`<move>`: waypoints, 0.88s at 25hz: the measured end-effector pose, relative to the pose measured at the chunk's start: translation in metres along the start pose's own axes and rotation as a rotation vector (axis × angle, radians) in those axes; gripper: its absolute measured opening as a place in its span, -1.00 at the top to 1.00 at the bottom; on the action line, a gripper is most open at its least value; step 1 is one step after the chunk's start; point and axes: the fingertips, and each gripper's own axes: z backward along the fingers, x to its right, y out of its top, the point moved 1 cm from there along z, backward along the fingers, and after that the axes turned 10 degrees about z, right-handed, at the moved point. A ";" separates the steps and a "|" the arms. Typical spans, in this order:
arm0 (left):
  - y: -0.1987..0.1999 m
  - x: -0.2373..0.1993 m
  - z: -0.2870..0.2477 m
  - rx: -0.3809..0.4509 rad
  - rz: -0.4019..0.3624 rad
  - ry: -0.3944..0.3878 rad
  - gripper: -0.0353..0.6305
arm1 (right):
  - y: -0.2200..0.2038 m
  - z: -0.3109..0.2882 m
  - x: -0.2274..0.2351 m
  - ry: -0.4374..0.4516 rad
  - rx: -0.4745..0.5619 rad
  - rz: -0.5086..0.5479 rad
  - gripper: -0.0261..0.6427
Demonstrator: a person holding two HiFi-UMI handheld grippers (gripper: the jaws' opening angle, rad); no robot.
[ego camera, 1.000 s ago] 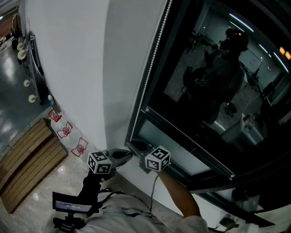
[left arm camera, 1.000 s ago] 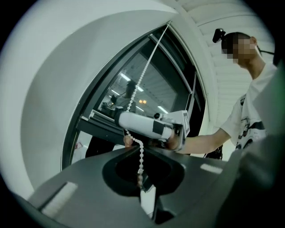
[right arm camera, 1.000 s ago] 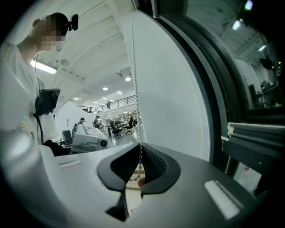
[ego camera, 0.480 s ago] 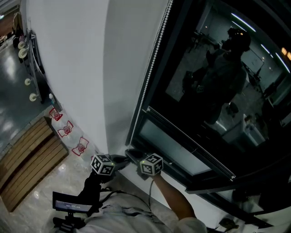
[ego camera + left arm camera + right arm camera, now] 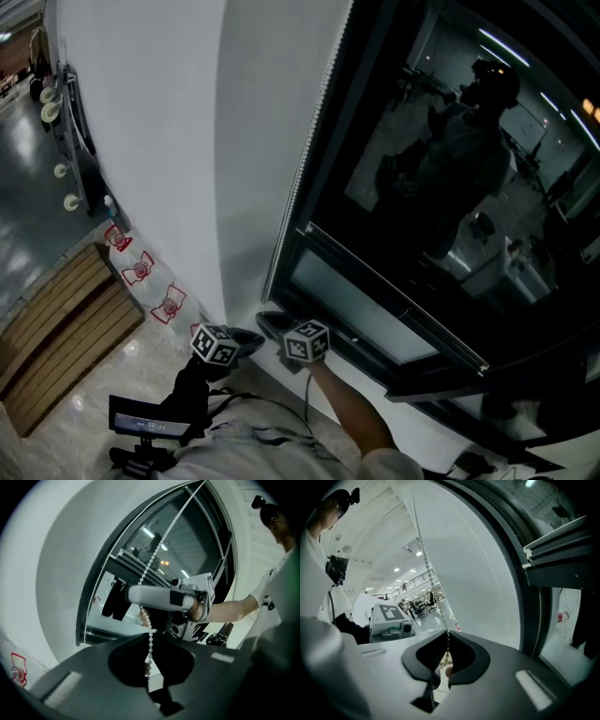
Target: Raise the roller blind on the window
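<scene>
Grip on bead chain with both tools, low at bottom corner of window. Left hand-held gripper: clenched on chain, beads running between jaws. Right hand-held gripper: likewise clamped on chain, just beside left one. Shows bare dark glass across whole head view; no blind fabric in frame, so height not readable. Looks like bottom of a pull stroke. Probably needs re-grip higher up and more pulls, unless blind already up.
</scene>
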 end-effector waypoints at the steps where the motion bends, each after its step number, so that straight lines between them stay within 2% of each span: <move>1: -0.002 -0.002 0.000 -0.003 -0.002 0.007 0.90 | 0.001 -0.001 0.000 0.003 0.001 0.001 0.88; 3: -0.001 -0.004 0.002 0.016 -0.010 0.014 0.90 | 0.001 -0.001 0.000 0.005 0.011 -0.015 0.88; 8: 0.013 -0.013 0.020 0.122 -0.023 0.034 0.89 | 0.004 0.004 0.008 -0.015 0.050 -0.060 0.88; 10: 0.012 -0.015 0.026 0.135 -0.021 0.027 0.89 | 0.004 0.007 0.007 -0.011 0.059 -0.079 0.87; 11: 0.009 -0.015 0.028 0.133 -0.020 0.026 0.83 | 0.003 0.008 0.006 -0.013 0.063 -0.086 0.87; 12: 0.006 -0.017 0.031 0.129 -0.019 0.031 0.53 | 0.003 0.010 0.005 -0.017 0.067 -0.092 0.87; 13: 0.004 -0.019 0.035 0.133 -0.016 0.038 0.41 | 0.004 0.011 0.006 -0.025 0.073 -0.098 0.87; 18: 0.005 -0.028 0.066 0.212 0.016 0.050 0.21 | 0.012 0.018 0.009 -0.072 0.112 -0.111 0.87; 22: -0.008 -0.028 0.068 0.196 0.018 0.066 0.11 | 0.001 0.028 0.012 -0.116 0.091 -0.088 0.84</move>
